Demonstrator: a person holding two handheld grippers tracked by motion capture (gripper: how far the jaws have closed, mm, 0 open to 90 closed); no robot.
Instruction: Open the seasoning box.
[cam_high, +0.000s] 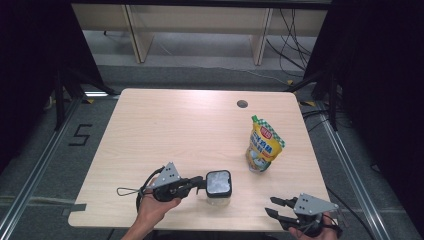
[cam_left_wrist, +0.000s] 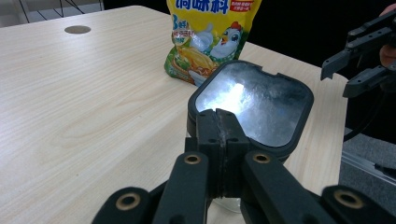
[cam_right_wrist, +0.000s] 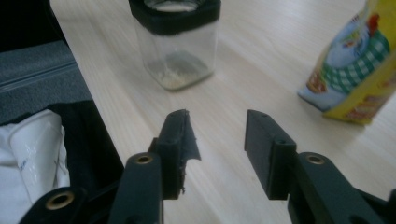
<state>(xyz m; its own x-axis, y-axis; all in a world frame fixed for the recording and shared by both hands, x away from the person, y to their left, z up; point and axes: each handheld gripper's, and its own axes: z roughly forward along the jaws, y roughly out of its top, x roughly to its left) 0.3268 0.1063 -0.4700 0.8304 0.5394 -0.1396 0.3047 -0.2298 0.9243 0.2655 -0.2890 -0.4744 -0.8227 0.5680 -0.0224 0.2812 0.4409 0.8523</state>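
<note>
Jar (cam_high: 218, 185) stands near front edge of surface (cam_high: 165, 130); left gripper (cam_high: 200, 181) closed tight against its black rim. Right gripper (cam_high: 274, 206) partly parted, nothing held, at front right corner. Yellow pouch (cam_high: 264, 145) upright beyond.

I read the high view as evenly lit from above: the table (cam_high: 200, 125) is bright and the surroundings fall off to near black on both sides. Resolution is low, edges are soft. Shadows under the jar (cam_high: 219, 184) and the pouch (cam_high: 264, 145) are short and faint. In the left gripper view a white glare patch sits on the jar lid (cam_left_wrist: 254, 105); the near jaws are out of focus. In the right gripper view I note overall blur, the jar (cam_right_wrist: 175, 44) and the pouch (cam_right_wrist: 355, 74) smeared, and the jaws dark with little detail.
</note>
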